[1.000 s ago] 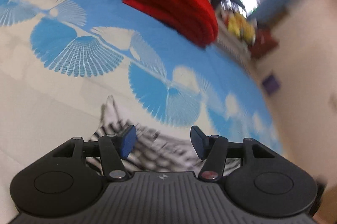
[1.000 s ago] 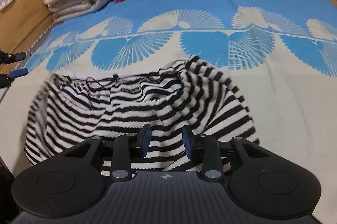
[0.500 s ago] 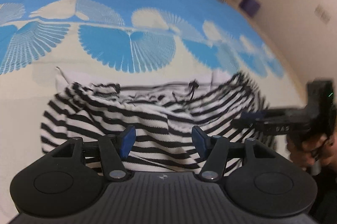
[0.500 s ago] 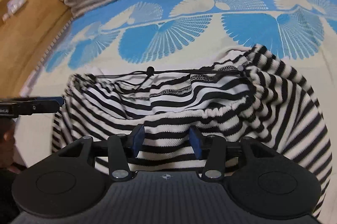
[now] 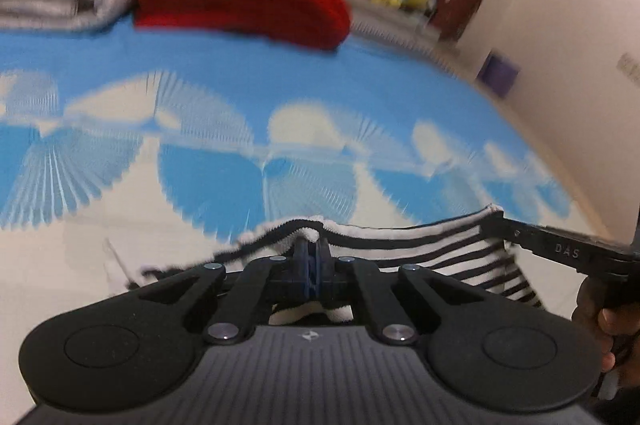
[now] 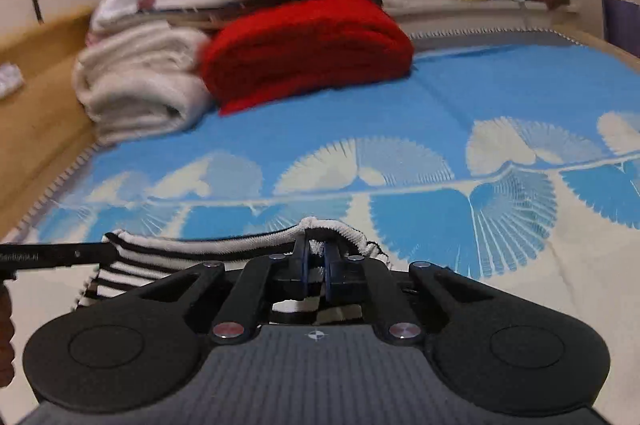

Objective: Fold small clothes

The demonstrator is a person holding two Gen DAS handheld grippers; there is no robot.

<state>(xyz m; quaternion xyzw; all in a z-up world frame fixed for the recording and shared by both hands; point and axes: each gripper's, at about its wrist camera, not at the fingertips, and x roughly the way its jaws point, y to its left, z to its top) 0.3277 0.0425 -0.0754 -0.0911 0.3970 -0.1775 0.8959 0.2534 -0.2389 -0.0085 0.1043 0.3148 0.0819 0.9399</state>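
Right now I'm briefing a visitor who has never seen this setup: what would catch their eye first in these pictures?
First, the black-and-white striped knit garment, pinched along its top edge by the left gripper and right gripper, both just closed on it, stretching it low in both views. Behind it spreads the blue-and-cream fan-patterned bedspread. At the far end a bright red folded knit sits beside cream folded blankets.

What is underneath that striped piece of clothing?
Beneath the striped garment lies the blue and cream patterned bedspread. Both tools, left and right, pinch its top edge; whatever lies directly under the cloth is covered.
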